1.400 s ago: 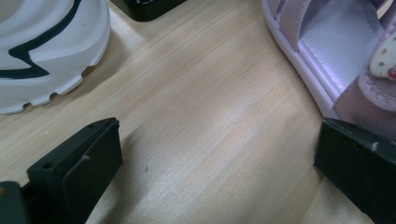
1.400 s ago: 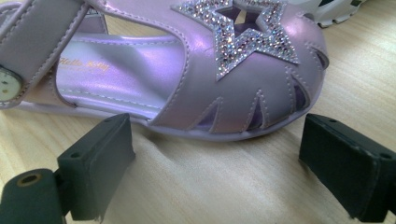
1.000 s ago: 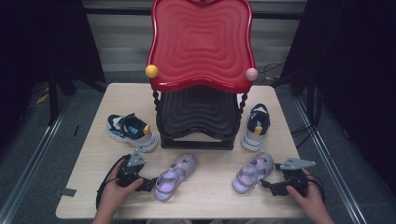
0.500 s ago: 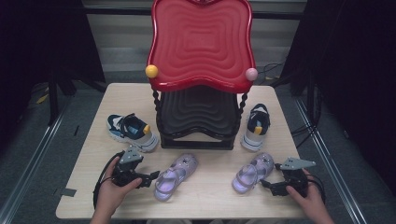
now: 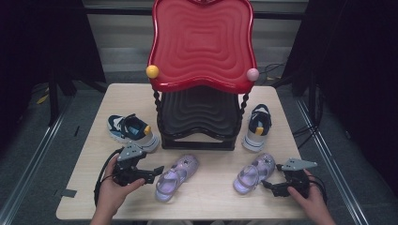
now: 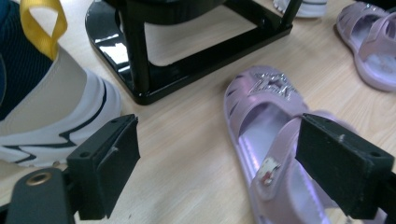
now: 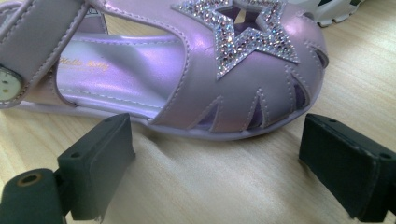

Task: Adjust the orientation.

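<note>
Seen from above, a wooden table holds a black rack at 12 o'clock, its upper part hidden under a big red tray. A sneaker lies at 10 o'clock and a second sneaker at 2 o'clock of the table's middle.

Two purple sandals lie near the front edge. The left sandal sits at 7 o'clock, the right sandal at 5 o'clock.

The left gripper is wide open, one jaw just over the left sandal's heel strap, the other over bare table. In the left gripper view that jaw blocks part of the strap, and the heel runs off the bottom edge.

The right gripper is also wide open, low at the table, just beside the right sandal's toe; whether it touches cannot be told. In the right gripper view the sandal's heel is cut off at the left.
</note>
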Available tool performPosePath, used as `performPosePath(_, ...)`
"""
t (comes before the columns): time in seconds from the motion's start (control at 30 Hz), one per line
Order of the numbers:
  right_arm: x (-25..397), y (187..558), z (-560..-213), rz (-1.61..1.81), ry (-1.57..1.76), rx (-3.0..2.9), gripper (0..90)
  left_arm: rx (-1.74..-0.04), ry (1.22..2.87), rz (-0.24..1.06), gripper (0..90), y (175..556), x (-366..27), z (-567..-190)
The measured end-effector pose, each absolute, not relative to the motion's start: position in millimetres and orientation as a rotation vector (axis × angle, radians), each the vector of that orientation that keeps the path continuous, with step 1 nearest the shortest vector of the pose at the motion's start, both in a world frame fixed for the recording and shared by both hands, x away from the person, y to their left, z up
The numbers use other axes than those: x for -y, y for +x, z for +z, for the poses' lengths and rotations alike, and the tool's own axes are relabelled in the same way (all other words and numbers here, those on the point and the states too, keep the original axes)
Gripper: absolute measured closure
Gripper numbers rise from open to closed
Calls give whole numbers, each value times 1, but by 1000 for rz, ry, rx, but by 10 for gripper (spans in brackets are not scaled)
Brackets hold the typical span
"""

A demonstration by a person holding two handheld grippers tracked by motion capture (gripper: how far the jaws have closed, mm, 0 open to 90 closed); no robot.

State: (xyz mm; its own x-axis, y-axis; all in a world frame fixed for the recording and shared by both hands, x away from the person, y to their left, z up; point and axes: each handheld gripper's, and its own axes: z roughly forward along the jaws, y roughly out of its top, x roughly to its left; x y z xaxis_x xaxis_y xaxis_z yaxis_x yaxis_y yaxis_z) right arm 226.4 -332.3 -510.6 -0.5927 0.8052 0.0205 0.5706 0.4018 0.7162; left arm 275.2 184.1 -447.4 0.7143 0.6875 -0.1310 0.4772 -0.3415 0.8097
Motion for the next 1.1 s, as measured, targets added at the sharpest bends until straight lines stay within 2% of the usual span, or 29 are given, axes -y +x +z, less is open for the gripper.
performPosePath(0.2,332,226,-511,1000,1193,-2335,93,-873,1950,262,153,272,-180,-445)
performPosePath(0.63,332,226,-511,1000,1193,-2335,93,-835,2006,253,161,266,-170,-455)
performPosePath(1.1,332,226,-511,1000,1193,-2335,93,-808,2041,242,255,265,-165,-463)
